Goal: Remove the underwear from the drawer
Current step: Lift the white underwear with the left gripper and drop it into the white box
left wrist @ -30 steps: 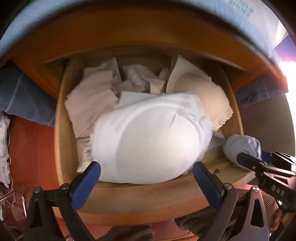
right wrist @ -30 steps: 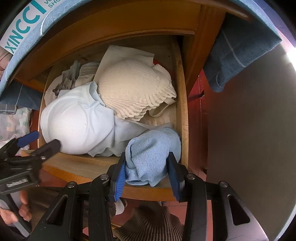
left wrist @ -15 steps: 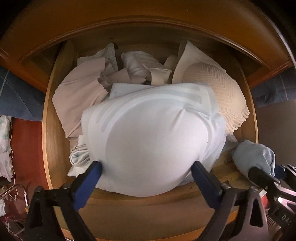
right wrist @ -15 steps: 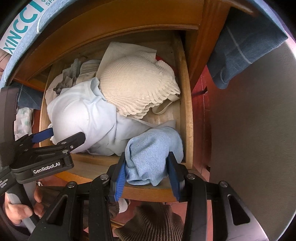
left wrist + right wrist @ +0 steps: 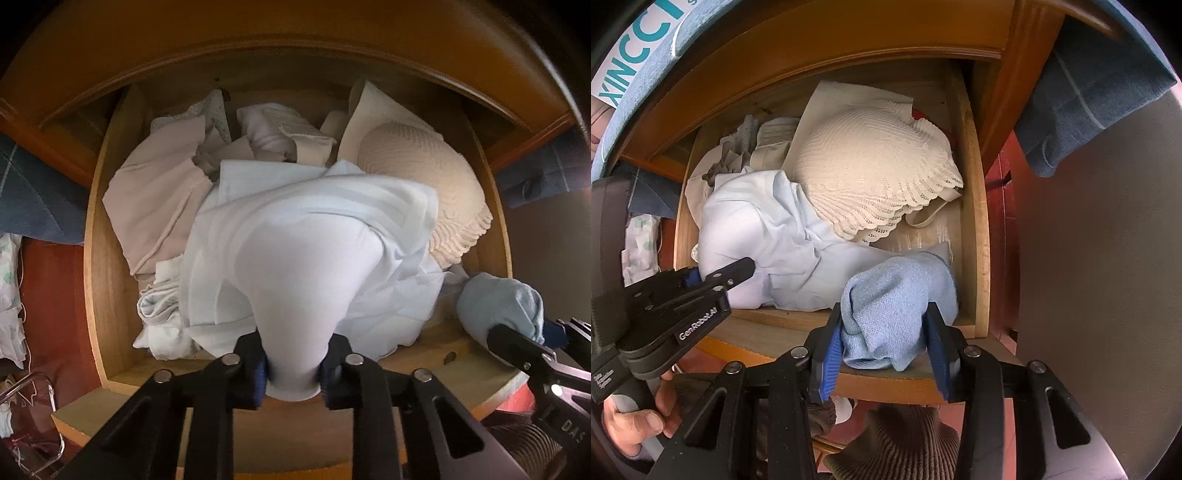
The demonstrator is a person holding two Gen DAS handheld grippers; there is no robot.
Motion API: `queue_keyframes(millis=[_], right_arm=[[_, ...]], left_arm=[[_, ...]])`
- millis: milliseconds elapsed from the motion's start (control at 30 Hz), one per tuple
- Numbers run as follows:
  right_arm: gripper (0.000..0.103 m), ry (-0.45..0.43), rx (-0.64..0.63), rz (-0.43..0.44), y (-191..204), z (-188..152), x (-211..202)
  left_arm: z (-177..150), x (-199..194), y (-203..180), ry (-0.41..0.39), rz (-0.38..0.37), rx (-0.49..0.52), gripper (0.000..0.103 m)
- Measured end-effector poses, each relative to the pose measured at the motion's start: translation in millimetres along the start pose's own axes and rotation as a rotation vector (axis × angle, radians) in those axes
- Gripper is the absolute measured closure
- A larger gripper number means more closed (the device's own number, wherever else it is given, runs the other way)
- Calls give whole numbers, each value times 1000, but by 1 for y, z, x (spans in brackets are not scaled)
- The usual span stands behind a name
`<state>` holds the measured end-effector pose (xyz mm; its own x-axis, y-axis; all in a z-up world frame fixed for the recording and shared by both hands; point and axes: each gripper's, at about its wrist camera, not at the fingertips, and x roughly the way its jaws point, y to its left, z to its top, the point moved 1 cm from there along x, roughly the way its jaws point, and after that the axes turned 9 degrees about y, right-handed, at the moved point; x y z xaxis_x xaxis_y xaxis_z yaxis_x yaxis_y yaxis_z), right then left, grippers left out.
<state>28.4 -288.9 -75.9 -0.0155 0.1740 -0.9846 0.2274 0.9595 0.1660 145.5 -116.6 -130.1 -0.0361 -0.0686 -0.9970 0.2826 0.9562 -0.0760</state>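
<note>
An open wooden drawer (image 5: 110, 236) holds a heap of underwear. On top lies a pale blue-white padded garment (image 5: 295, 266), and my left gripper (image 5: 291, 369) is closing on its front bulge, the pads pressing into the fabric. In the right wrist view the same garment (image 5: 757, 236) shows with the left gripper (image 5: 701, 275) at its near edge. My right gripper (image 5: 882, 350) is shut on a light blue knit piece (image 5: 897, 302) at the drawer's front right corner. A cream lace bra (image 5: 871, 177) lies behind it.
Pinkish-beige cloth (image 5: 159, 203) and small white pieces (image 5: 162, 314) fill the drawer's left side. The drawer front (image 5: 871, 380) runs below both grippers. Blue denim (image 5: 1086, 96) hangs at the right, and a hand (image 5: 631, 421) holds the left gripper's handle. Red floor (image 5: 51, 295) lies left.
The left gripper went from wide open around the pale blue-white garment to pinching its front bulge, and came slightly closer to the drawer. The right gripper kept still with the blue piece.
</note>
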Motion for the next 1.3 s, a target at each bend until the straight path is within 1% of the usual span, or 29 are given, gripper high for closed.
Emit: queue_keyframes(millis=[433,600,767,1033,1167,1300], right_arm=[[65,-5,-11,-6,2,0,-1],[65,-8,-9,-3,1,-1,-1],[65,-10,-12,-8,1,-2,-2],[66,-12,-18,-22,5,-2,-3],[66,-14,-24,-33,6,-2,-3],[66,-15,-24,-38,5,-2,-3]], left_arm=[[-21,-28,-5,-57,-11,9,87],[-25,-54,9,-91,-25,11,87],[-31,-79,13,-129,-31,15,87],[-32,-100,16,-152,-35,0,87],[-37,-120,18,-186,-14,16,87],[-42,-139,17,-211,-25,21,87]])
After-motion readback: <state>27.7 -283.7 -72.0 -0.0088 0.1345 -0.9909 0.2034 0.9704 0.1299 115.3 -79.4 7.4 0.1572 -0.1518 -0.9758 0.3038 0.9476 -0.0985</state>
